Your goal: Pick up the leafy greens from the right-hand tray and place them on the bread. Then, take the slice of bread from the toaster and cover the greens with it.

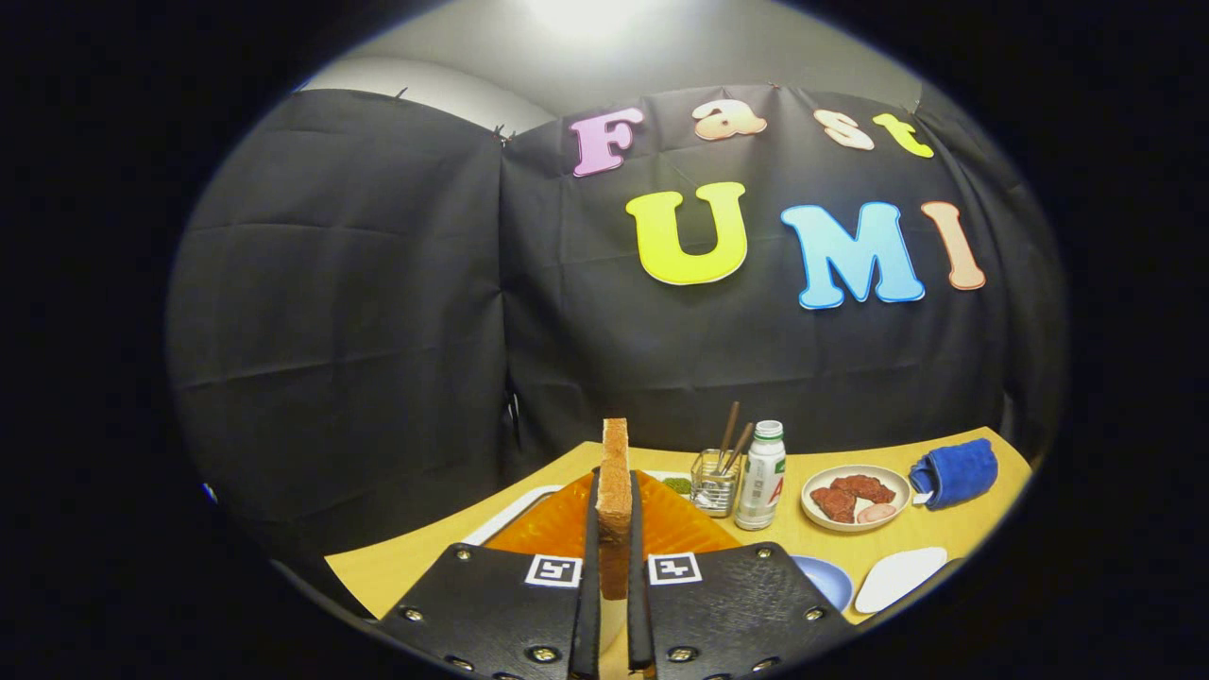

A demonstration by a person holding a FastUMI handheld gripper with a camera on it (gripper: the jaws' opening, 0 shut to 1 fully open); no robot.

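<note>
Landmark: the orange tray (557, 524), lying on the wooden surface (397, 567) just beyond the fingers; every place below is told from it.
Hand-held gripper: the hand-held gripper (614, 529) is narrow, both fingers pressing the flat faces of a bread slice (615, 472).
Bread slice: stands on edge between the fingers, upright, above the near side of the tray; its browned crust faces the camera and its top rises well past the fingertips.
Greens: a small patch of green (676, 484) shows at the tray's far right edge; too small to tell how it lies, or whether bread is under it.
Right of tray: a glass holder (713, 486) with sticks, then a white bottle (760, 475), then a plate (855, 498) of reddish pieces, then a rolled blue cloth (956, 472).
Near right of tray: a blue dish (826, 578) and a white dish (897, 578).
Handling: the slice looks light, dry and fairly stiff, yet crumbly; I judge a hard squeeze would dent or snap it.
Grip: the hold across the two broad faces, low on the slice, suits it; the tall free top could tip if swung fast.
Stage: the slice is carried, not yet lying on the greens.
Risk: laid down on edge it would topple, so it needs turning flat.
</note>
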